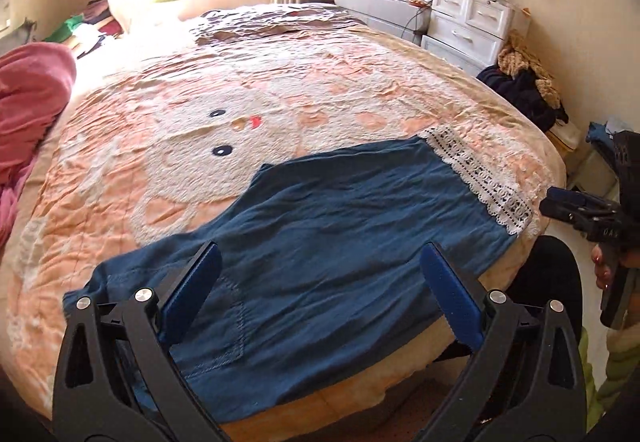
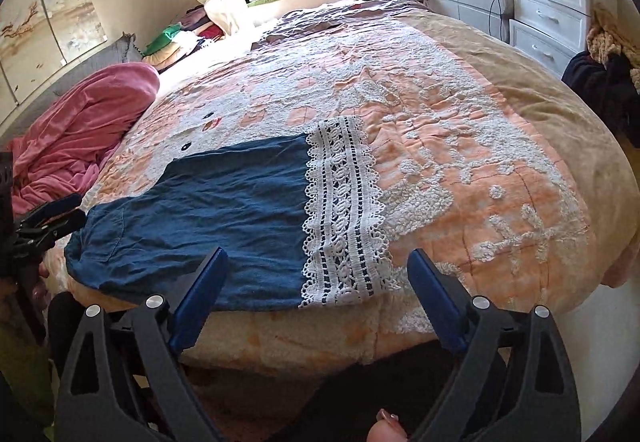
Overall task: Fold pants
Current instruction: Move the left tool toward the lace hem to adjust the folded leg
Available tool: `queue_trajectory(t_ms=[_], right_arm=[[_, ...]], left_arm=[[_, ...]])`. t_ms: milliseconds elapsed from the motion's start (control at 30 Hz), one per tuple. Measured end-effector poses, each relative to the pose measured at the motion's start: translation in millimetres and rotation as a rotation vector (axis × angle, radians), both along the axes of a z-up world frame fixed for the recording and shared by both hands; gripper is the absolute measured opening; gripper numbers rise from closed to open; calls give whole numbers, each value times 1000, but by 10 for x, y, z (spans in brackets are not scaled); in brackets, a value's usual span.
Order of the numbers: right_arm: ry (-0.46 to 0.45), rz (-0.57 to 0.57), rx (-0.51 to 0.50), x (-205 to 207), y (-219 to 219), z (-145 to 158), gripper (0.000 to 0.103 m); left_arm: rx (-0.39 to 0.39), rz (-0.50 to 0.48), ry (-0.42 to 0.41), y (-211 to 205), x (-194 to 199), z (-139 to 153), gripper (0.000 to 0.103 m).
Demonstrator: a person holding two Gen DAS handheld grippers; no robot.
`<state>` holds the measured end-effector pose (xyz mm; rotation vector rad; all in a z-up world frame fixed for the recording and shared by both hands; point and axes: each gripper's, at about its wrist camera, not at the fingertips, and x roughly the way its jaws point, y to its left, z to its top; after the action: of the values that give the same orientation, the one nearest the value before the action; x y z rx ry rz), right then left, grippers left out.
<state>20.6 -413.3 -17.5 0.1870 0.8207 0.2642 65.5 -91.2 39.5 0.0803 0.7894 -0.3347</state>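
Blue pants (image 1: 332, 242) with a white lace hem (image 1: 484, 178) lie flat near the front edge of the bed; they also show in the right wrist view (image 2: 224, 218), lace hem (image 2: 344, 210) to the right. My left gripper (image 1: 320, 274) is open and empty, hovering over the waist end by a stitched pocket (image 1: 224, 322). My right gripper (image 2: 316, 274) is open and empty, just off the bed edge in front of the lace end. The right gripper also shows at the right edge of the left wrist view (image 1: 576, 206), the left gripper at the left edge of the right wrist view (image 2: 52, 218).
The bed (image 2: 460, 146) has a peach and white textured cover with a cartoon face (image 1: 224, 134). A pink blanket (image 2: 80, 130) is heaped at the left. White drawers (image 2: 548, 10) and a dark clothes pile (image 1: 524, 90) stand to the right.
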Motion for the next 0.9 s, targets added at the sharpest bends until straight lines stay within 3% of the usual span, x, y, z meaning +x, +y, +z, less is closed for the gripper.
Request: queue_trajectory(t_ms=[367,600,900], right_arm=[[52,-3,38,33,-5,-224,90],[59,-16,65,101,-21,-302,90],[72,-12,89,236,-43,-370,88]], left_arm=[[34,-147,30,-688,565,42,93],[49,-221,112,-1058,1044,-142,93],[127,-317,124,-1556,1492,-377,93]])
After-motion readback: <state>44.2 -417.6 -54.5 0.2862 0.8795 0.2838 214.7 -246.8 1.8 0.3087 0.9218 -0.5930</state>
